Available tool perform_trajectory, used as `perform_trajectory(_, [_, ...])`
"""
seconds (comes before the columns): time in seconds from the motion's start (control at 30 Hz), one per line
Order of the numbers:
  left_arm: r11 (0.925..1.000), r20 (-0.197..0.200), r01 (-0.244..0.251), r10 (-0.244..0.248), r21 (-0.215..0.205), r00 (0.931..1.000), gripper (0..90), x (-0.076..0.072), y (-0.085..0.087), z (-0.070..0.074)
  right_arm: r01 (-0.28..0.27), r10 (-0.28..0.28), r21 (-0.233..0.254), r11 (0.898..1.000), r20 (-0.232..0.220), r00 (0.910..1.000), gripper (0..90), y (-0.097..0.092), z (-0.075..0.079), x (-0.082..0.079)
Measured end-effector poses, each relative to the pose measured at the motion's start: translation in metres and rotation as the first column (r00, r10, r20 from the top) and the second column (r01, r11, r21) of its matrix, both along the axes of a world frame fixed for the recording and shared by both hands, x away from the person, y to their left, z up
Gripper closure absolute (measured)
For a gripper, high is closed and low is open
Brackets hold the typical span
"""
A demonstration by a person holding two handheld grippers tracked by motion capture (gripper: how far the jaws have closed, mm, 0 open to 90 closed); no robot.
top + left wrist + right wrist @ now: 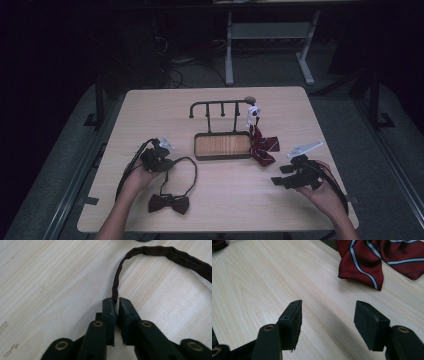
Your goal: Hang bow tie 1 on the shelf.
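Left gripper (117, 305) jaws nearly closed, pinching the thin dark strap (117, 280) of the brown bow tie (169, 203); strap loops up and away to the gripper's right, the bow itself lies on the desk (225, 197) just behind and right of it. Right gripper (328, 315) jaws wide apart, nothing between them, hovering low over bare desk. Red striped tie (372, 260) sits ahead and right of the right gripper, well apart from the jaws, beside the wooden tray rack (222, 145).
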State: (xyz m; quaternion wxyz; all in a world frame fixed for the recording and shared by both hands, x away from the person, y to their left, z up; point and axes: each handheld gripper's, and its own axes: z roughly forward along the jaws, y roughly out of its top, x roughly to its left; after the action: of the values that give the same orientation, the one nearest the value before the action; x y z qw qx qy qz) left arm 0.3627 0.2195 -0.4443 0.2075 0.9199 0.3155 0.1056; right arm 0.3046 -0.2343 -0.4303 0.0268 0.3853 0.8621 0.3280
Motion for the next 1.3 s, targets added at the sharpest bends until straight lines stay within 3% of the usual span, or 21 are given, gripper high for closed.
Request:
perform_trajectory(0.47, [0.9997, -0.002, 0.02, -0.02, -0.01, 0.9998, 89.3, -0.004, 0.0, 0.006, 0.015, -0.015, 0.012, 1.0, -0.008, 0.9999, 39.1, -0.005, -0.004, 0.001])
perform_trajectory(0.8, [0.9978, 0.011, 0.044, -0.044, -0.049, 0.999, 89.4, -0.01, 0.0, 0.02, 0.026, -0.026, 0.021, 0.999, -0.002, 0.9997, 39.2, -0.011, -0.005, 0.003])
perform_trajectory(1.3, [0.9942, 0.011, 0.092, -0.092, -0.054, 0.9957, 89.4, -0.018, -0.003, 0.035, 0.036, -0.036, 0.036, 0.999, 0.008, 0.9993, 39.3, -0.015, -0.005, 0.002])
